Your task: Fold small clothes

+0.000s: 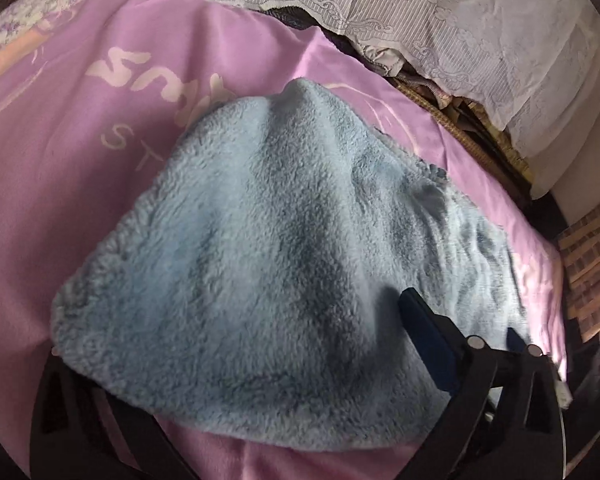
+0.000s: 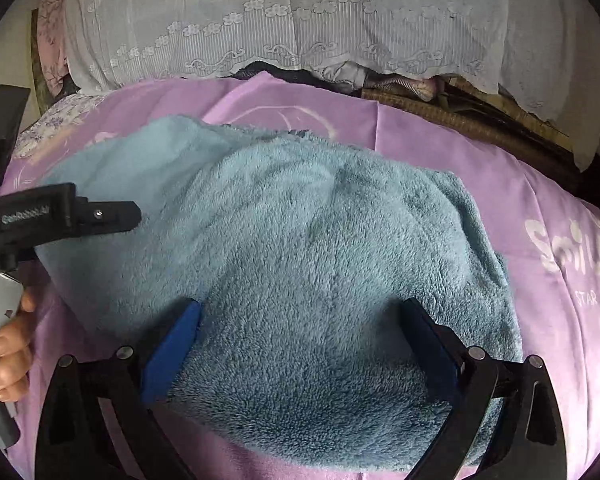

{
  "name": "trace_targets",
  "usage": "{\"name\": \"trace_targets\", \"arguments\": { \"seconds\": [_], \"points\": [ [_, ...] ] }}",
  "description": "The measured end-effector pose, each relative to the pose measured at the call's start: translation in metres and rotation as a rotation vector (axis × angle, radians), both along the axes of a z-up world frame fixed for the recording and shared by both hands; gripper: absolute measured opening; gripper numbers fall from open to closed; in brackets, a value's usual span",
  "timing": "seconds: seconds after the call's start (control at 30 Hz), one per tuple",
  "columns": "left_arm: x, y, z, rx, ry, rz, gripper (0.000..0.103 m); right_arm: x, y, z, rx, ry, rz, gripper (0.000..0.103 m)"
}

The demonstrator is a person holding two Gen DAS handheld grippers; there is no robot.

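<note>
A fluffy pale-blue fleece cloth (image 2: 312,280) is spread over a smooth lilac sheet (image 2: 520,216) printed with pale lettering, its pile thick and plush and its outline rounded where it has been doubled over. The right gripper (image 2: 300,344) is seen with its two blue-padded fingers (image 2: 176,344) set wide apart, and the cloth's near part is bunched between and over them, a thick fold resting in the gap. To the left of these fingers a person's hand (image 2: 10,344) is seen on the left tool's handle. In the left wrist view the left gripper (image 1: 236,364) is largely buried: the cloth (image 1: 284,248) is draped over the left finger, only the dark right finger (image 1: 428,340) is exposed, so the spacing cannot be told. Beyond the fingertips white lace fabric (image 1: 400,12) is draped over a woven mat edge.
</note>
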State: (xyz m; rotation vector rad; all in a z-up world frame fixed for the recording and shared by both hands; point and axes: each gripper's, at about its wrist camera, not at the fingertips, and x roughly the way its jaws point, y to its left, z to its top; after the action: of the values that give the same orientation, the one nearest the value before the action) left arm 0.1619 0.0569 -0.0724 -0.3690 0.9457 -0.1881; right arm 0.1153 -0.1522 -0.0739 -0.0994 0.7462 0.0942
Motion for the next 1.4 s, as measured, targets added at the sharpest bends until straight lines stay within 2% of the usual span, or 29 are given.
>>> {"name": "trace_targets", "arguments": {
  "seconds": [0.07, 0.17, 0.2, 0.27, 0.33, 0.4, 0.57, 0.63, 0.7, 0.8, 0.93, 1.07, 1.13, 1.2, 1.3, 1.4],
  "points": [
    [0.004, 0.000, 0.000, 0.015, -0.008, 0.008, 0.098, 0.002, -0.003, 0.006, 0.007, -0.010, 0.012, 0.100],
    [0.006, 0.005, 0.002, -0.006, -0.008, 0.014, 0.096, 0.018, -0.010, 0.021, -0.018, -0.063, -0.060, 0.100],
    [0.006, 0.006, 0.002, -0.010, -0.009, 0.017, 0.095, 0.029, -0.011, 0.025, 0.001, -0.063, -0.070, 0.100],
    [0.006, 0.007, 0.002, -0.012, -0.011, 0.016, 0.094, 0.054, -0.010, 0.024, 0.014, -0.023, -0.079, 0.100],
    [0.005, 0.007, 0.002, -0.006, -0.013, 0.014, 0.094, 0.080, -0.003, 0.008, -0.022, 0.046, -0.094, 0.100],
    [0.006, 0.006, 0.001, 0.001, -0.014, 0.011, 0.095, 0.088, -0.003, -0.002, -0.004, 0.060, -0.102, 0.100],
    [0.010, 0.006, 0.000, 0.002, -0.010, 0.010, 0.098, 0.061, -0.013, 0.014, 0.040, 0.006, -0.121, 0.099],
    [0.013, 0.008, 0.000, -0.008, -0.007, 0.018, 0.098, 0.040, -0.011, 0.017, 0.041, -0.010, -0.086, 0.099],
    [0.016, 0.009, 0.000, -0.017, -0.005, 0.029, 0.098, 0.016, -0.002, 0.008, -0.010, -0.002, -0.035, 0.100],
    [0.022, 0.010, 0.000, -0.009, -0.006, 0.038, 0.098, -0.008, 0.007, -0.004, -0.091, -0.044, -0.022, 0.100],
    [0.019, 0.010, 0.001, 0.003, -0.015, 0.040, 0.092, -0.005, -0.003, 0.005, -0.022, -0.023, -0.018, 0.100],
    [0.018, 0.008, 0.001, 0.017, -0.024, 0.038, 0.087, 0.016, 0.001, 0.024, -0.060, -0.061, -0.051, 0.100],
    [0.016, 0.008, 0.001, 0.023, -0.028, 0.035, 0.086, 0.043, 0.002, 0.018, -0.105, -0.009, -0.087, 0.100],
    [0.016, 0.008, 0.001, 0.027, -0.030, 0.034, 0.084, 0.057, -0.001, 0.000, -0.079, 0.051, -0.085, 0.100],
    [0.014, 0.005, 0.003, 0.047, -0.041, 0.025, 0.079, 0.044, -0.010, 0.003, -0.034, 0.001, -0.080, 0.100],
    [0.010, 0.001, 0.006, 0.076, -0.062, 0.014, 0.072, 0.013, -0.020, 0.013, 0.014, -0.047, -0.069, 0.100]
  ]
}}
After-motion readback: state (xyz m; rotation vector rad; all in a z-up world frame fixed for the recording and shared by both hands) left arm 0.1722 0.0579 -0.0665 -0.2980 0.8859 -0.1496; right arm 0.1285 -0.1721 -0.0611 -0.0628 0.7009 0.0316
